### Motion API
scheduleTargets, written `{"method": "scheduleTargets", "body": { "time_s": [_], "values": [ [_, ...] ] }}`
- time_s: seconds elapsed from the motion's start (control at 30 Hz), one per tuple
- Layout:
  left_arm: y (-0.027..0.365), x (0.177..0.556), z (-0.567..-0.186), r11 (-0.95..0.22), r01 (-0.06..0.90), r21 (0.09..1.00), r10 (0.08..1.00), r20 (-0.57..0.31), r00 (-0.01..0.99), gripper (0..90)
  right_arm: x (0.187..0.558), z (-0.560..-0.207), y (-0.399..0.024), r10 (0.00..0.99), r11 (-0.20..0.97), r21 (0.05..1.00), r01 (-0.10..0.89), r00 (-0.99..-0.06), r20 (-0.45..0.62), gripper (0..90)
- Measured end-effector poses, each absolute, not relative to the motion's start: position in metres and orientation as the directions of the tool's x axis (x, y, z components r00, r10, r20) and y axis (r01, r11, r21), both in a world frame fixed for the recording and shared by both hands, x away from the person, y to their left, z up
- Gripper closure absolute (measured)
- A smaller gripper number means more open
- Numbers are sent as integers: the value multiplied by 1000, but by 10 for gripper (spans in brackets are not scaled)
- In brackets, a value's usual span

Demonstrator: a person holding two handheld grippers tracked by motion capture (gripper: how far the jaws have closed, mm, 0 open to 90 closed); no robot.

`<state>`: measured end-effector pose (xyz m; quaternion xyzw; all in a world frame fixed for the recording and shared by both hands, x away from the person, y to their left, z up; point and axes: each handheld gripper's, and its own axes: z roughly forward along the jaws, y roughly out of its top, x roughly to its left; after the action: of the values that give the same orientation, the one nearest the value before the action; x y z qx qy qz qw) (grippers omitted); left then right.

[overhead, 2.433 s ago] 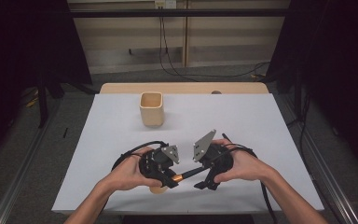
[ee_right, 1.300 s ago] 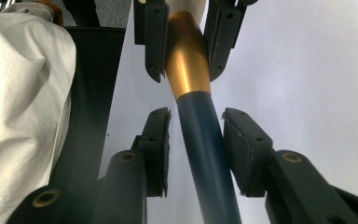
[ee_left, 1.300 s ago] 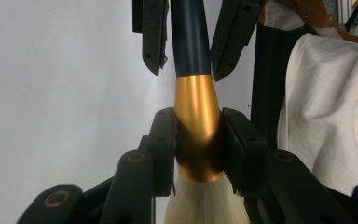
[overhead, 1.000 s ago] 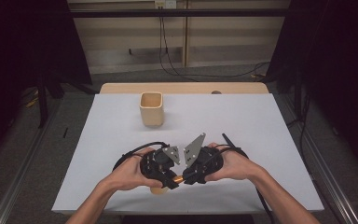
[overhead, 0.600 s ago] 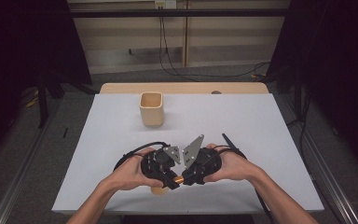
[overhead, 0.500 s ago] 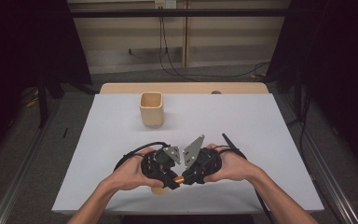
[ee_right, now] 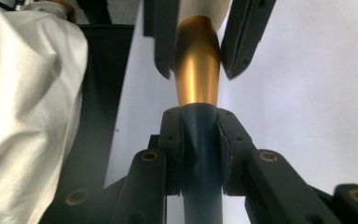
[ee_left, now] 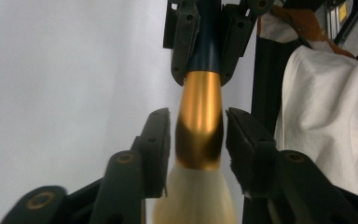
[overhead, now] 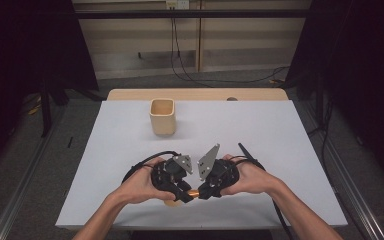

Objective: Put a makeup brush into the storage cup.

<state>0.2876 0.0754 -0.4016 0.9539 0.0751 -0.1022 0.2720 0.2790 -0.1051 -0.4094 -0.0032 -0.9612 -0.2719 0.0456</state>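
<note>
On the left of the high view the table's (overhead: pixel 300 150) white top lies bare beyond the person's left forearm, and a tan square cup (overhead: pixel 162 116) stands upright toward the far edge, well apart from both hands. Nothing lies between the cup and the hands.

The left gripper (overhead: pixel 184 192) is held near the front edge, its tip turned toward the other hand. In the left gripper view its jaws stand apart on either side of a brush's (ee_left: pixel 200 121) gold ferrule; they have just been opening, and a slim gap shows on the right side, so the pads flank the ferrule without pressing it. Pale bristles (ee_left: pixel 196 198) spread out below the ferrule, toward that camera.

The brush (overhead: pixel 193 193) bridges the two tools just above the table, near its front edge — a short orange-gold glint in the high view. Its long axis runs roughly level from one hand to the other: bristle end toward the left gripper, dark handle (ee_right: pixel 200 158) toward the right.

The right gripper (overhead: pixel 205 191) faces the left one, tip to tip. Its jaws are clamped on the dark handle just behind the ferrule (ee_right: pixel 196 65) — both pads pressed against it. White cloth (ee_right: pixel 23 116) hangs at that view's left edge.
</note>
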Motion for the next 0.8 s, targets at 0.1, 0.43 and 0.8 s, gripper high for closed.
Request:
{"method": "scheduleTargets", "body": {
  "time_s": [0.1, 0.43, 0.8],
  "values": [
    [78, 288, -401, -831, 202, 519, 89, -236, 968, 505, 281, -409, -109, -7, 847, 530, 44, -996, 93, 746],
    [85, 288, -402, -773, 257, 579, 161, -213, 964, 291, 291, -413, -126, 63, 820, 560, 115, -992, 111, 745],
    [96, 292, -406, -715, 305, 629, 258, -168, 951, 134, 290, -412, -139, 106, 813, 564, 146, -989, 104, 745]
  ]
}}
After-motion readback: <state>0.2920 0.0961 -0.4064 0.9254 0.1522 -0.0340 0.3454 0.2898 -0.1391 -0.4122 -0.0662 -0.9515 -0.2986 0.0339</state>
